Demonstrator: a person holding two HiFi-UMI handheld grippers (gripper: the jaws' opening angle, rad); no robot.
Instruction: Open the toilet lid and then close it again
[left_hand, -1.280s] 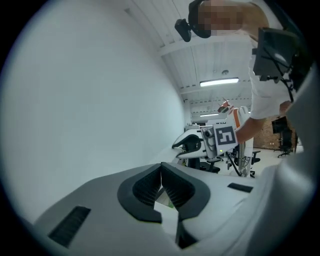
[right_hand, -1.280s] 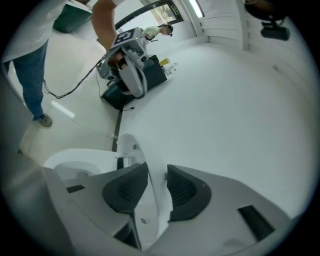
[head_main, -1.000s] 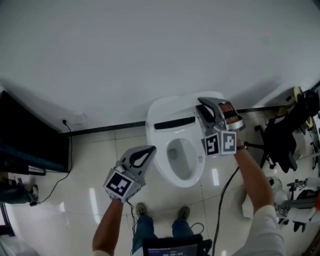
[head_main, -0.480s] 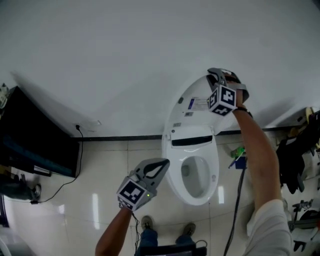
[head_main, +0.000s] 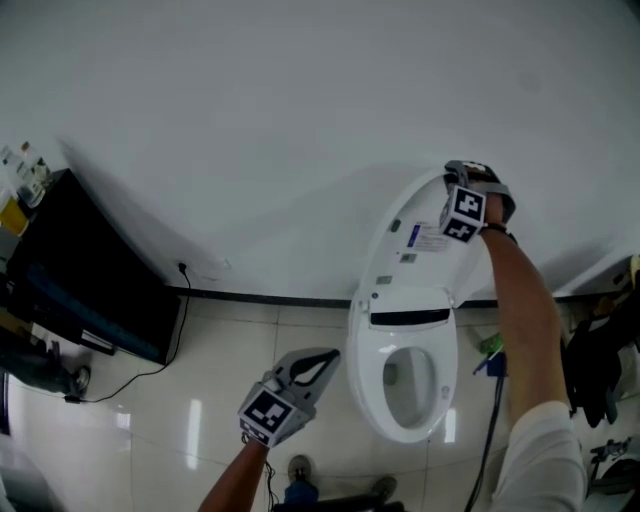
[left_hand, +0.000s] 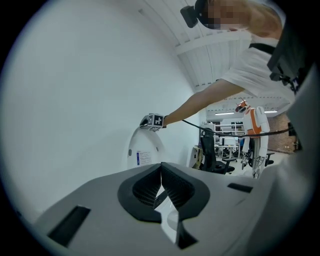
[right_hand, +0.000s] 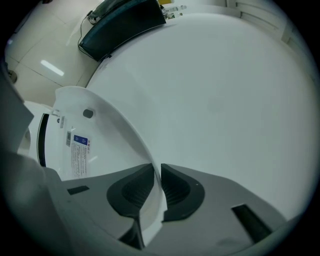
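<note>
A person stands over a white ceramic toilet (head_main: 405, 400) that is set against a plain white wall (head_main: 300, 100), seen from a camera on their head. The white oval plastic toilet lid (head_main: 400, 245) is raised and stands nearly upright, close to the wall, with its underside facing the person. A white printed label with a blue patch (head_main: 428, 238) is stuck to that underside. Below the lid, the seat lies flat around the open bowl.

The person's right arm reaches up and forward, and the right gripper (head_main: 468, 170) is at the top rim of the lid. In the right gripper view, the thin rim of the lid (right_hand: 105, 140) runs between the two dark ribbed pads (right_hand: 136, 189) of the right gripper (right_hand: 156, 170). The jaws are closing on the rim and pinch it from both sides.

The left gripper (head_main: 328, 356) hovers low over the glossy pale tile floor (head_main: 190, 400), to the left of the toilet and well apart from it. In its own view the left gripper (left_hand: 160, 167) has its jaws pressed together with nothing between them, and it points towards the raised lid (left_hand: 142, 152).

A large black flat screen (head_main: 90, 290) stands at the left of the head view. A black baseboard (head_main: 260, 298) runs along the foot of the wall.
</note>
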